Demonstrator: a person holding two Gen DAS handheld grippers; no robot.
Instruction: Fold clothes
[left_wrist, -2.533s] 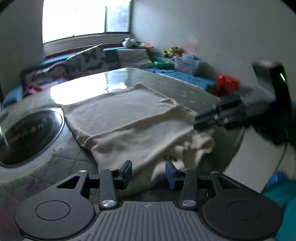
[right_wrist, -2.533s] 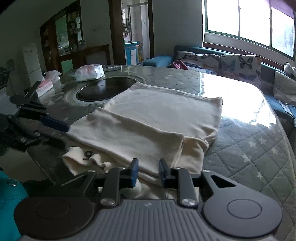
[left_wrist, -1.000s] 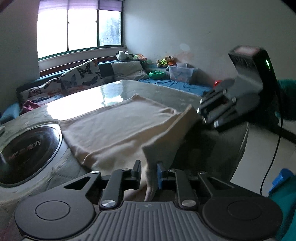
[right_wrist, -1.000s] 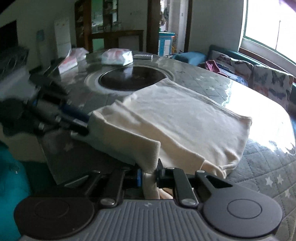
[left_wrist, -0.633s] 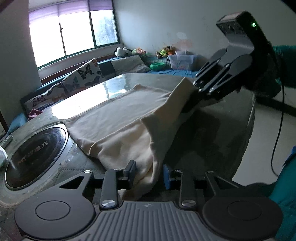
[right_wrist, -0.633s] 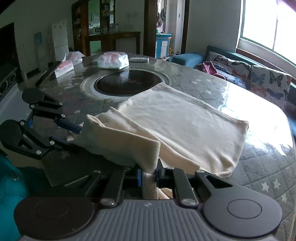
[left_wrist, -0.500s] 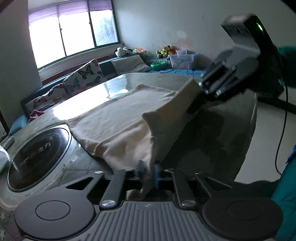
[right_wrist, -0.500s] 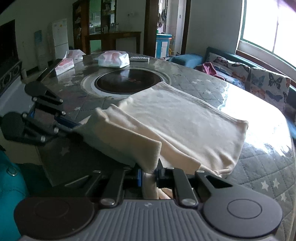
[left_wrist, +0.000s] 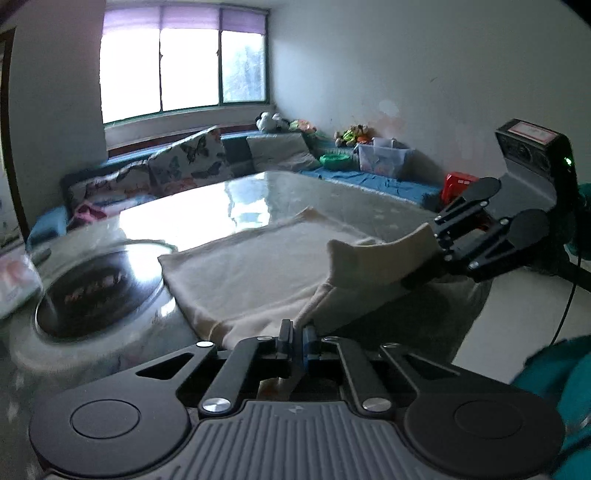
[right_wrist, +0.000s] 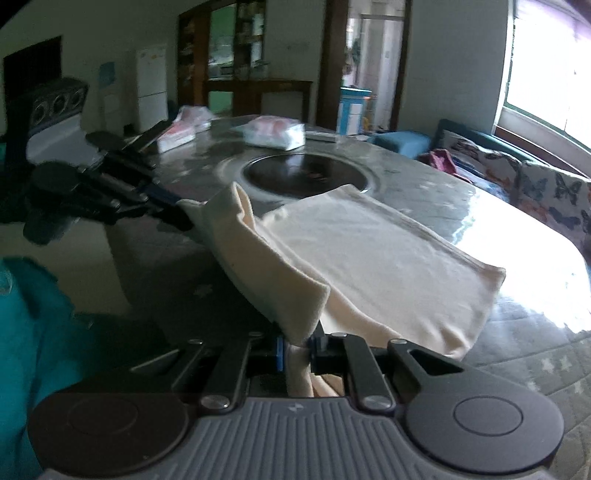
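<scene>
Two corners of the near edge of a cream-coloured knit garment (left_wrist: 258, 273) were held clear of the round grey quilted table (right_wrist: 524, 354), while the rest of it lay flat beside the dark inset cooktop (right_wrist: 306, 175). One corner was pinched by the closed left gripper (left_wrist: 297, 338), the other was clamped by the right gripper (right_wrist: 297, 349).

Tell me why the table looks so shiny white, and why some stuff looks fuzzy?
Right wrist view: window light glares off the table, washing it white, and the left gripper is smeared by blur. Left wrist view: the same glare streaks the tabletop beyond the cream cloth; walls bulge from fisheye.
</scene>
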